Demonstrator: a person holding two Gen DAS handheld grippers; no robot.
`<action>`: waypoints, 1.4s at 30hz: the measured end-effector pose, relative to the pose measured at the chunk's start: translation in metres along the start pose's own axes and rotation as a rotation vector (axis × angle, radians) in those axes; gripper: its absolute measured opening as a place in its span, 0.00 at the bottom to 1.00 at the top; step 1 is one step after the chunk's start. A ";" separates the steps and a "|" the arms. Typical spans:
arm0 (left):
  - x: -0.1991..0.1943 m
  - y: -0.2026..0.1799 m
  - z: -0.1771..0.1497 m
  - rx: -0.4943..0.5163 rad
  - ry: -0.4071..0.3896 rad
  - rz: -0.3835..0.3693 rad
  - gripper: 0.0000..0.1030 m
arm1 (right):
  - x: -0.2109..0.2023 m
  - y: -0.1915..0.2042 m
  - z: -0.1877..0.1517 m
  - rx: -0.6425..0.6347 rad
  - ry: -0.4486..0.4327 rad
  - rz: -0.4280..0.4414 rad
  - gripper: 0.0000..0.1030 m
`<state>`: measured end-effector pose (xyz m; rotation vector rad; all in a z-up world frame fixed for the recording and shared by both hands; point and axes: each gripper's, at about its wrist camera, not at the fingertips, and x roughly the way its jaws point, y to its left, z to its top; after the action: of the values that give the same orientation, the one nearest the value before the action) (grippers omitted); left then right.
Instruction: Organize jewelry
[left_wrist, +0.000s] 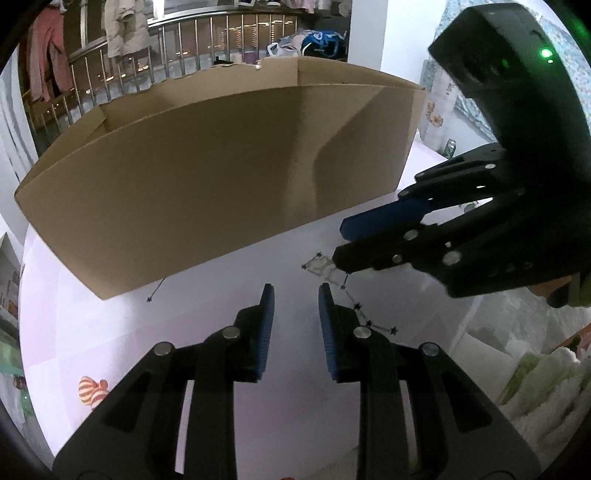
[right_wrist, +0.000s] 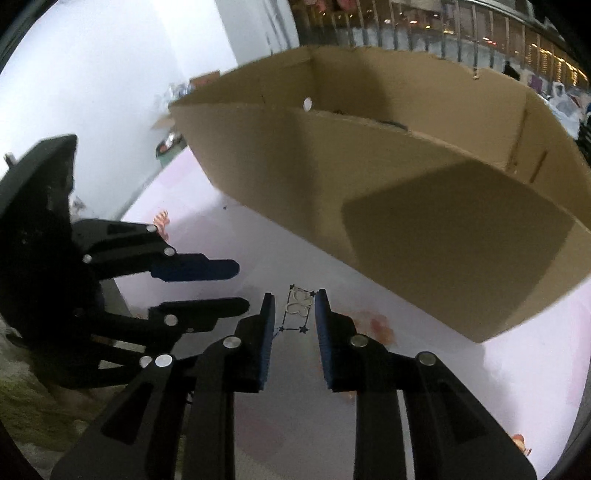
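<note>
The necklace (left_wrist: 347, 291) is a thin chain strung with small dark star-shaped beads, carrying a pale, flat rectangular pendant (right_wrist: 300, 303) with a looping clover-like outline inside its frame. It lies flat on the pale pink tabletop (left_wrist: 207, 321), just in front of the long side of the open cardboard box (left_wrist: 221, 177), apart from the box wall. In the left wrist view the chain trails away from the pendant in a loose crooked line; one more star bead (left_wrist: 149, 300) lies near the box's lower corner.

No readable text, label, brand or number shows anywhere.
</note>
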<state>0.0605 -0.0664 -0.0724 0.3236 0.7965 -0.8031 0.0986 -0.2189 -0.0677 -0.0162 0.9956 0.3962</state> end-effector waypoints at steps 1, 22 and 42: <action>0.000 0.002 -0.002 -0.004 0.001 0.000 0.22 | 0.003 0.000 0.002 -0.012 0.014 -0.008 0.22; 0.016 0.012 0.006 -0.058 -0.008 -0.022 0.22 | 0.037 0.026 0.023 -0.198 0.178 -0.069 0.16; 0.013 0.012 0.001 -0.081 -0.022 -0.024 0.22 | 0.042 0.028 0.028 -0.183 0.200 -0.073 0.16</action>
<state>0.0756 -0.0658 -0.0820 0.2335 0.8110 -0.7936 0.1324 -0.1742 -0.0817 -0.2611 1.1496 0.4237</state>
